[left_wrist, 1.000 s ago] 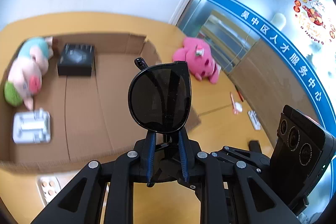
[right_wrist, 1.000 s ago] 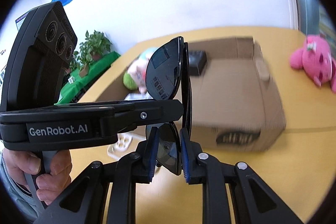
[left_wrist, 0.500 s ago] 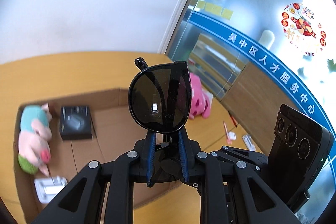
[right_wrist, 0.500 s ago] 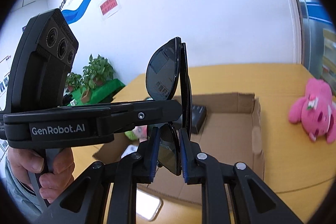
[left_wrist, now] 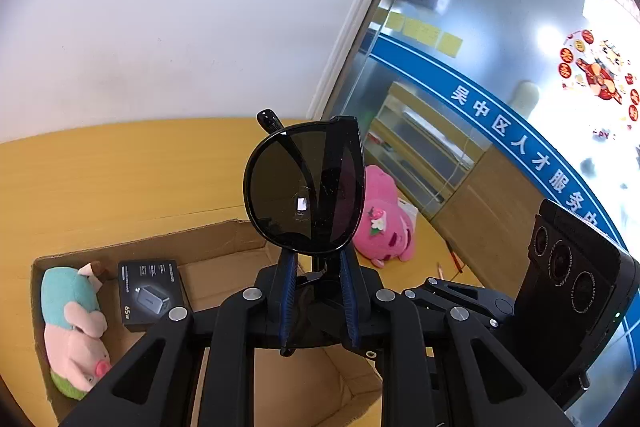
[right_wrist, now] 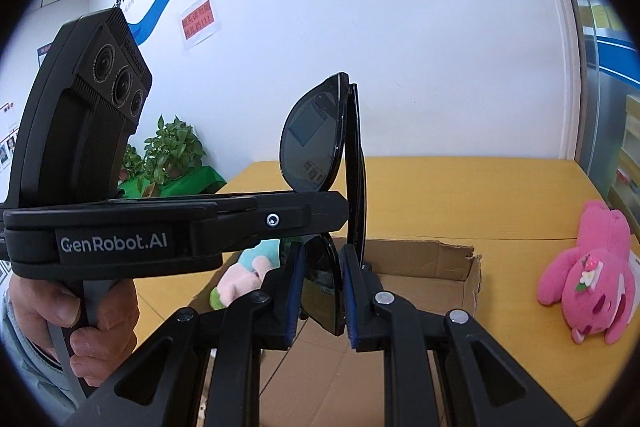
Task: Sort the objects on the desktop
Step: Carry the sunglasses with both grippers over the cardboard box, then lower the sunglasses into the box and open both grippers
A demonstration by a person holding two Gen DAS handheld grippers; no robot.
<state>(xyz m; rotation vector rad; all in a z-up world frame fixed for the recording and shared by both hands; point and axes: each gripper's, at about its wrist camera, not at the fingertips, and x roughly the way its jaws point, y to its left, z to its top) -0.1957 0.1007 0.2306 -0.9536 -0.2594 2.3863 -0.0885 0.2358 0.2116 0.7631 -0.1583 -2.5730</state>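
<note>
Both grippers were clamped narrow on the folded black sunglasses (left_wrist: 306, 187): the left gripper (left_wrist: 318, 301) pinched them below the upper lens, the right gripper (right_wrist: 320, 297) squeezed the lower lens, holding them upright above the cardboard box (left_wrist: 224, 241) on the yellow surface (left_wrist: 120, 171). "GenRobot.AI" read clearly on the left gripper's body in the right view. Only the left view showed the black "65W" charger box (left_wrist: 151, 291) beside the pig plush (left_wrist: 74, 327); a pink plush (right_wrist: 592, 271) lay outside the box.

Yellow wooden table (left_wrist: 120, 179) with open cardboard box (left_wrist: 224, 239) and pink plush toy (left_wrist: 384, 223).
</note>
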